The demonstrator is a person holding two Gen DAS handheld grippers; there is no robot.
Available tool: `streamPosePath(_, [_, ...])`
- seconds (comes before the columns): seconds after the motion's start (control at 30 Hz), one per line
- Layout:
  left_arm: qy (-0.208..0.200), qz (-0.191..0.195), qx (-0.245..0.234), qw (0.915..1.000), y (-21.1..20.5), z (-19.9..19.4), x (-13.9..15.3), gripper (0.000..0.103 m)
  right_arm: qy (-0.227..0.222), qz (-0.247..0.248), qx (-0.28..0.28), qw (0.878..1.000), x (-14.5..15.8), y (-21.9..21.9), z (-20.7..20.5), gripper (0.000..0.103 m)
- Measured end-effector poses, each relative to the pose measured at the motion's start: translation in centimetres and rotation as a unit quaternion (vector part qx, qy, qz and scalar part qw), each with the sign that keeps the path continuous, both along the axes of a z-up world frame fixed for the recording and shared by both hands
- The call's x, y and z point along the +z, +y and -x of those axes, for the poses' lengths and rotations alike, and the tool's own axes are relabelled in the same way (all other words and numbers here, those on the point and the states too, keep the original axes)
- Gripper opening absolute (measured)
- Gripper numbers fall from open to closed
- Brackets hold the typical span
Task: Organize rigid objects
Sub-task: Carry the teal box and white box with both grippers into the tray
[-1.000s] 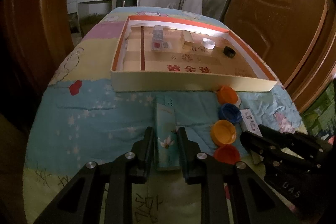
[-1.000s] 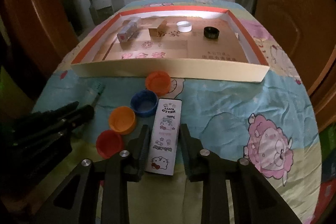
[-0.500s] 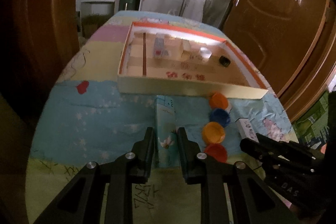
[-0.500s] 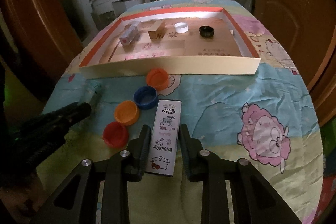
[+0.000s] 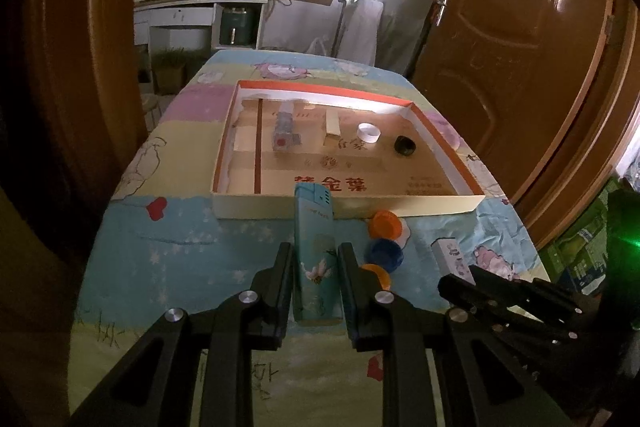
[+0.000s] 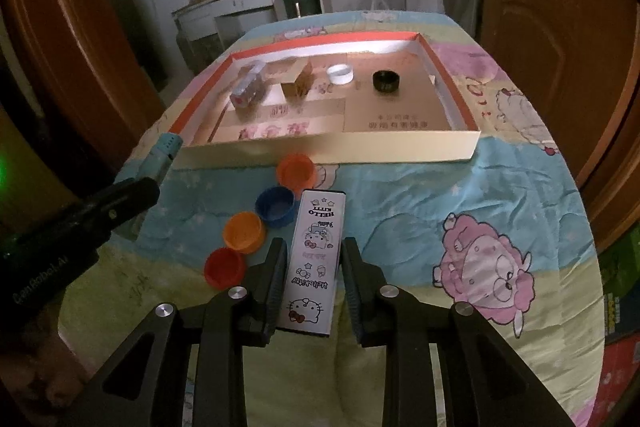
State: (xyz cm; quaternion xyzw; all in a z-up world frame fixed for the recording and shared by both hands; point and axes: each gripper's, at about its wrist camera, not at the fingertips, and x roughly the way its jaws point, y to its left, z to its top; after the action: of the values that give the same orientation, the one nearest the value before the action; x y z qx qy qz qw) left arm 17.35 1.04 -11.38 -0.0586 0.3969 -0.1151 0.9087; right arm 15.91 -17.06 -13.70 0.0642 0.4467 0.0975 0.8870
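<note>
Dim, warm cast; daylight from far kitchen, glare on door (image 5: 516, 39), heavy fisheye vignette, green flare at edges.

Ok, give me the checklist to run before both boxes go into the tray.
1. Left tongs shut on the teal box: ok.
2. Right tongs shut on the Hello Kitty box: ok.
3. Teal box off the blanket: ok, its far end shows in front of the tray wall.
4. Hello Kitty box off the blanket: cannot tell.
5. Bare tray floor for two boxes: ok, in front of the black cap.
6. Four loose caps, nearest the red cap, out of the path: cannot tell.
</note>
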Motion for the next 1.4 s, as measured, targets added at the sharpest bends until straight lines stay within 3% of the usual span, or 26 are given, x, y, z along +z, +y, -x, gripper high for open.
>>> streamPosePath(0.53, [-0.014,0.006,0.001,0.9999,-0.8,-2.2,1.5,0.022,-0.03,-0.008,-0.012,0.999,2.8,-1.3,-1.7,0.028])
streamPosePath(1.4, [-0.004,-0.018,0.009,0.9998,-2.1,-7.5,1.4,0.022,-0.038,-0.013,-0.008,0.999,3.0,-2.1,-7.5,0.028])
